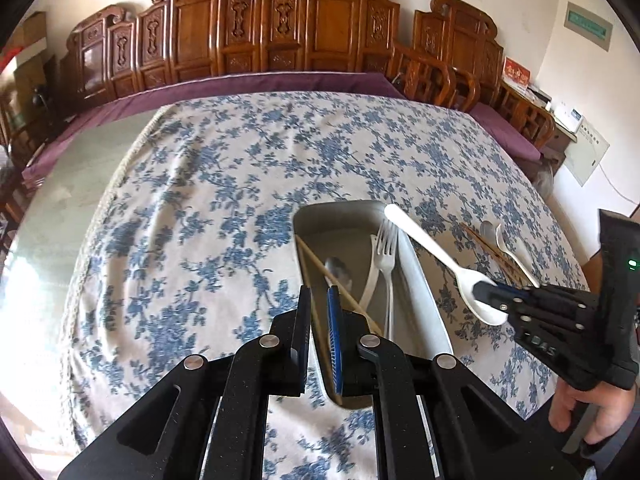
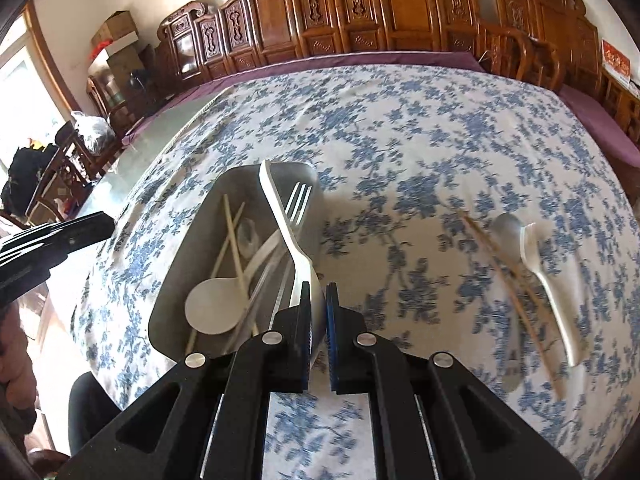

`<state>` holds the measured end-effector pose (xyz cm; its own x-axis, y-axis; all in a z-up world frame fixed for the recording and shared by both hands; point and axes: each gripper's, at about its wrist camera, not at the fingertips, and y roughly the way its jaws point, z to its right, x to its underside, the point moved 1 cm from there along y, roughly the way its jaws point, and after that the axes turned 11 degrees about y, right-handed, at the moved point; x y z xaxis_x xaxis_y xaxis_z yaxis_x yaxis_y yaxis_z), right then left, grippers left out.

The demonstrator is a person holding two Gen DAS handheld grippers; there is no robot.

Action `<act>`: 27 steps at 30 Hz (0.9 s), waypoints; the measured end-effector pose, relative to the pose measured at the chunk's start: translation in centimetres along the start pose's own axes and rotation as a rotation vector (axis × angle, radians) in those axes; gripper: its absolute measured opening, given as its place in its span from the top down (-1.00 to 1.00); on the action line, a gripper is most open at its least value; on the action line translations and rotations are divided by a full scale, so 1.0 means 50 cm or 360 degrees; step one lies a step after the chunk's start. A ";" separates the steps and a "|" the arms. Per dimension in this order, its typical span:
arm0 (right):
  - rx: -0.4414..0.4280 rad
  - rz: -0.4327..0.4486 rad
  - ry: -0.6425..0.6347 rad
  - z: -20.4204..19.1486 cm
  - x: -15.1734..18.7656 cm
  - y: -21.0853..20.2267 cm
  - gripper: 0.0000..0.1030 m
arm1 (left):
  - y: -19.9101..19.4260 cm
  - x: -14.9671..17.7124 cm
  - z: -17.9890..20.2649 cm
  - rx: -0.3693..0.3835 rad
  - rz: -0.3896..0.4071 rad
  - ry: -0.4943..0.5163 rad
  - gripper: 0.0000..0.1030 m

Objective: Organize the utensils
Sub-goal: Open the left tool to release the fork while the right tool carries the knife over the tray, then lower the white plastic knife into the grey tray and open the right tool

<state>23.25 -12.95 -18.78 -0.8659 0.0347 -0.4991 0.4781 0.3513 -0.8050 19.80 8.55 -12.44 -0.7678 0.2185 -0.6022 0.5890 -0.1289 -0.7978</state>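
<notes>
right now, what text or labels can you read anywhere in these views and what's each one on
"DAS": raised letters on the body of the right claw, seen upside down, possibly only part of a word.
green wall sign: pale lettering, too blurred to read.
red card: gold characters, too blurred to read.
white wall panel: print too small to read.

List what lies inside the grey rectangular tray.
Inside the grey rectangular tray: wooden chopsticks, a metal fork, a white plastic fork and a spoon. The white plastic spoon held in the right gripper hangs above, hiding part of the floor.
</notes>
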 end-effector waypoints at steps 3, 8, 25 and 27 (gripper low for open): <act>0.0000 -0.0026 0.0014 -0.015 -0.001 0.016 0.85 | -0.014 0.007 -0.011 -0.0013 0.0012 0.0000 0.86; 0.0026 -0.0061 0.0024 -0.039 -0.009 0.045 0.85 | -0.026 0.014 -0.028 -0.0019 0.0020 -0.0019 0.86; 0.0197 -0.0104 -0.0051 -0.119 -0.019 0.124 0.85 | -0.048 0.035 -0.050 -0.0051 0.0027 -0.0061 0.86; 0.0203 -0.0110 -0.0016 -0.114 -0.021 0.132 0.85 | -0.052 0.036 -0.051 -0.0056 0.0029 -0.0056 0.86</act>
<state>26.46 -5.34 -21.75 -0.8962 0.0051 -0.4436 0.4327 0.2306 -0.8715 17.51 11.73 -11.37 -0.7650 0.1824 -0.6176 0.6108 -0.0984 -0.7856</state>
